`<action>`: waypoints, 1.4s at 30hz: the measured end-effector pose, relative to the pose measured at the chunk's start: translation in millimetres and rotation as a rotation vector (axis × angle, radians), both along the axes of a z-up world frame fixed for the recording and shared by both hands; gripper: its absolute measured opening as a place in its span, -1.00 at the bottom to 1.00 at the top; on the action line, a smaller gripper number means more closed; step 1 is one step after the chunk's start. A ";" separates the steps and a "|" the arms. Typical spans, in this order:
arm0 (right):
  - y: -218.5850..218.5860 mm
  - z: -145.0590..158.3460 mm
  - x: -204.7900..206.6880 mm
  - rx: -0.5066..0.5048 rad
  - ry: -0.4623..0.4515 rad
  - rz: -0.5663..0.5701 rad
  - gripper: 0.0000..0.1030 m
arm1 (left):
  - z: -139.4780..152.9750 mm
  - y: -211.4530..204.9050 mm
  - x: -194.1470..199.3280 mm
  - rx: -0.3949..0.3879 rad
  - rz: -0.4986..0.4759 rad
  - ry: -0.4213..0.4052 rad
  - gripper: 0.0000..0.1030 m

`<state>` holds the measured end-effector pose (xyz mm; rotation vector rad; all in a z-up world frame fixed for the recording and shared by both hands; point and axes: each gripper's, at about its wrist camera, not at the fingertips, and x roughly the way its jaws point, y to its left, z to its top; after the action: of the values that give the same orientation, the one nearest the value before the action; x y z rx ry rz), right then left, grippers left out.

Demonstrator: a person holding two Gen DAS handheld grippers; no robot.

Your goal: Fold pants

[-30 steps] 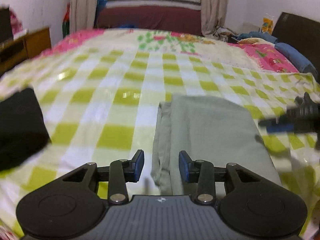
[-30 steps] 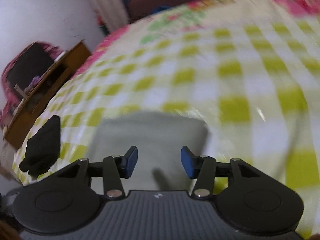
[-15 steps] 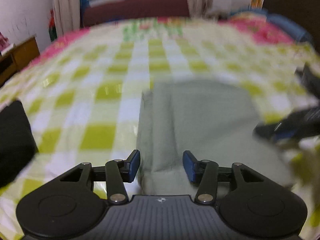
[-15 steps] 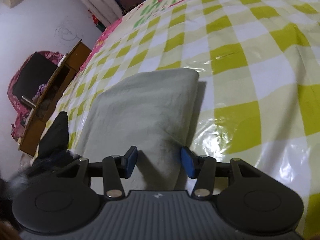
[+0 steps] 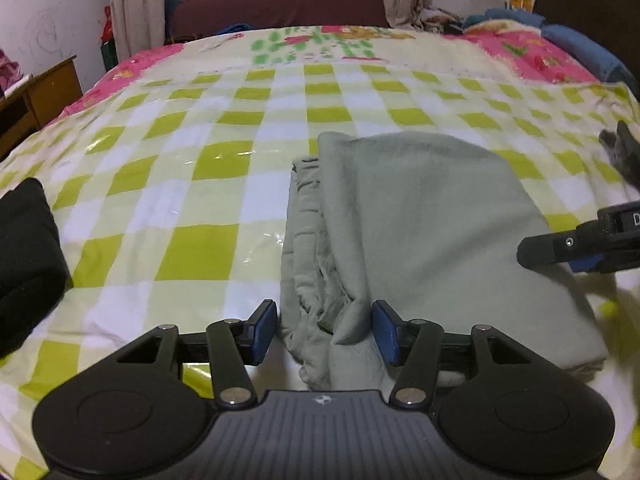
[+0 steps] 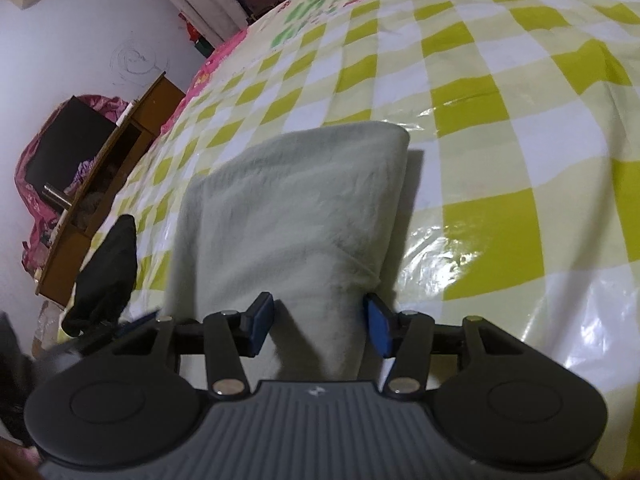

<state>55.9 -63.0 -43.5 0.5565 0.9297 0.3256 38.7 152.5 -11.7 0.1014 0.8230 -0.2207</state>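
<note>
Left wrist view: the folded grey-green pants (image 5: 420, 224) lie on a bed under a shiny yellow-and-white checked cover (image 5: 192, 216), their long axis running away from the camera toward the window. Their left side shows bunched, stacked layers; the right side is a smooth fold. The left claw (image 5: 325, 332) has just been opening, and its blue pads stand apart around the near left corner, not pressing it. Open checked cover spreads left up to a black garment (image 5: 28, 264). The right claw (image 5: 576, 254) pokes in at the right edge.

Right wrist view: the pants (image 6: 296, 208) stretch ahead, far end a rounded fold. The right claw (image 6: 318, 326) sits half open astride the near right corner, pads clear of the cloth. Bare cover runs wide on the right; a wooden cabinet (image 6: 100, 184) stands off the bed's left.
</note>
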 end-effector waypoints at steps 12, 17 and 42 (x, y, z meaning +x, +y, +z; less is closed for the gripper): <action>-1.6 -0.4 -2.2 0.010 -0.008 0.001 0.01 | 16.9 -3.3 -3.1 -0.055 -0.039 -0.043 0.29; -0.9 -7.1 4.9 0.028 0.011 0.003 0.01 | 5.7 1.4 7.5 -0.048 -0.018 -0.019 0.29; -56.3 5.0 8.2 -0.095 -0.004 -0.129 -0.61 | -4.2 -73.1 21.7 -0.129 -0.177 0.009 0.03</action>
<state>64.1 -119.4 -38.5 0.5256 0.8961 0.1652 60.5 79.4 -15.9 0.0520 0.8067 -0.4401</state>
